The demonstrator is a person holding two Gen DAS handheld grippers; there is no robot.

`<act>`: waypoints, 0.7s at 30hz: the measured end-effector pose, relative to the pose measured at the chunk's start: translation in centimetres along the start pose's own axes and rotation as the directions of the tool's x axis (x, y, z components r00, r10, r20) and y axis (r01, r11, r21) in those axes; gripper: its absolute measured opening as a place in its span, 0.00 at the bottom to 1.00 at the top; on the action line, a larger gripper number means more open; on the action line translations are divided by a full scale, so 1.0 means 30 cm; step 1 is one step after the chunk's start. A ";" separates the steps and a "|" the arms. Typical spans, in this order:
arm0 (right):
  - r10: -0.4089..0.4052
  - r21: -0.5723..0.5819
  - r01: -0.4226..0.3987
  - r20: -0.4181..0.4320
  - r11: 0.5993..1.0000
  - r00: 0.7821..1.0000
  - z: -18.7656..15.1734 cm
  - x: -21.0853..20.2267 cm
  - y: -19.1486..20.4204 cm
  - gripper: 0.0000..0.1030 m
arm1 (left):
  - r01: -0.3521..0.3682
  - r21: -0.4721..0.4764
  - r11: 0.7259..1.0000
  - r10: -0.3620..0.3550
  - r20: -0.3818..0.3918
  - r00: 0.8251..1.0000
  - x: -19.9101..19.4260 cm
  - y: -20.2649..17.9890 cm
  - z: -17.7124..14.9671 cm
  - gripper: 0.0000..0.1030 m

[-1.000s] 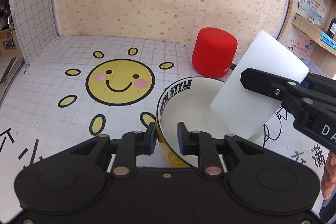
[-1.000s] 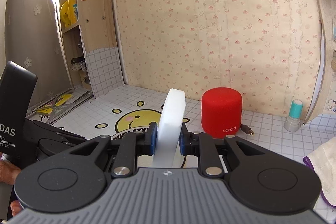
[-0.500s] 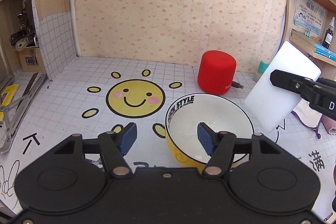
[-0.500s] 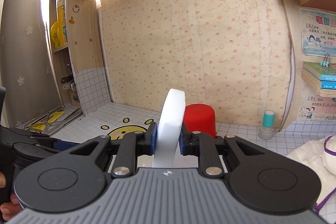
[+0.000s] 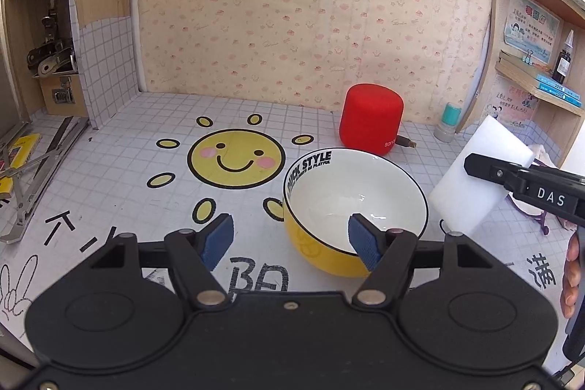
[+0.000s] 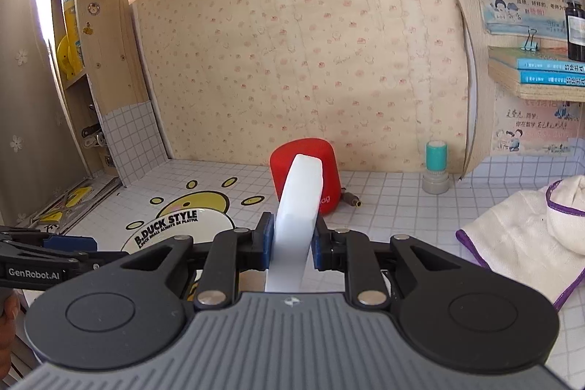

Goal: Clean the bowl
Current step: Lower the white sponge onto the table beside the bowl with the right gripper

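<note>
A yellow bowl [image 5: 351, 207] with a white inside and "DUCK STYLE" on its rim stands on the tiled table, right of centre in the left wrist view; its rim also shows in the right wrist view [image 6: 179, 225]. My left gripper [image 5: 290, 242] is open and empty, just before the bowl's near side, its right fingertip over the near rim. My right gripper [image 6: 290, 240] is shut on a white sponge block [image 6: 298, 207]. In the left wrist view the sponge [image 5: 479, 178] hangs to the right of the bowl, clear of it.
A red cylinder speaker [image 5: 369, 123] with a cable stands behind the bowl. A teal-capped stamp [image 5: 448, 121] stands by the back wall. A cream cloth [image 6: 530, 229] lies at right. A sun drawing [image 5: 236, 158] marks the table. Shelves flank both sides; tools [image 5: 22, 167] lie at left.
My left gripper let go of the bowl's rim, opened and drew back. My right gripper lifted the sponge out of the bowl and moved it off to the right.
</note>
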State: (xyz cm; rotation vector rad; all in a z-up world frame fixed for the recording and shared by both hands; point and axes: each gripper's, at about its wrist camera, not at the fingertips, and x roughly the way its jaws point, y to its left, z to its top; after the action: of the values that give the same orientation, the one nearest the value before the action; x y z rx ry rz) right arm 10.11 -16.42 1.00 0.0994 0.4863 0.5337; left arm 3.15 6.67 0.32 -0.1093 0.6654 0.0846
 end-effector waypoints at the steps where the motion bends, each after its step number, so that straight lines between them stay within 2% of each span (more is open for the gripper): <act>1: 0.000 0.010 0.000 -0.003 1.000 1.000 -0.005 0.003 -0.007 0.22 | -0.001 -0.001 1.000 0.001 0.000 1.000 -0.002 -0.001 -0.001 0.69; 10: -0.043 0.062 0.045 -0.039 0.997 0.998 -0.053 0.037 -0.076 0.25 | -0.007 0.001 1.000 0.007 -0.004 1.000 -0.014 -0.018 -0.015 0.71; 11: -0.055 0.053 0.058 -0.048 0.997 0.997 -0.057 0.041 -0.077 0.28 | -0.007 0.002 1.000 0.007 -0.003 1.000 -0.015 -0.019 -0.015 0.71; 12: -0.067 0.043 0.069 -0.056 0.997 0.996 -0.060 0.046 -0.077 0.38 | -0.006 0.004 1.000 0.006 -0.004 1.000 -0.016 -0.022 -0.015 0.71; 14: -0.104 0.012 0.105 -0.059 0.994 0.993 -0.067 0.050 -0.072 0.49 | -0.008 0.008 1.000 0.008 -0.005 1.000 -0.018 -0.027 -0.014 0.71; 16: -0.129 -0.009 0.129 -0.056 0.992 0.990 -0.070 0.050 -0.072 0.70 | -0.010 0.010 1.000 0.010 -0.006 1.000 -0.018 -0.031 -0.013 0.71; 21: -0.155 -0.041 0.154 -0.035 0.987 0.987 -0.064 0.036 -0.074 0.75 | -0.008 0.017 1.000 0.008 -0.006 1.000 -0.020 -0.043 -0.011 0.71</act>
State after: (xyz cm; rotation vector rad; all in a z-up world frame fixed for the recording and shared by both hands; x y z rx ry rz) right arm 11.05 -17.83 -1.63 0.0150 0.5158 0.3934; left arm 2.64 5.31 0.52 -0.0906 0.6723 0.0861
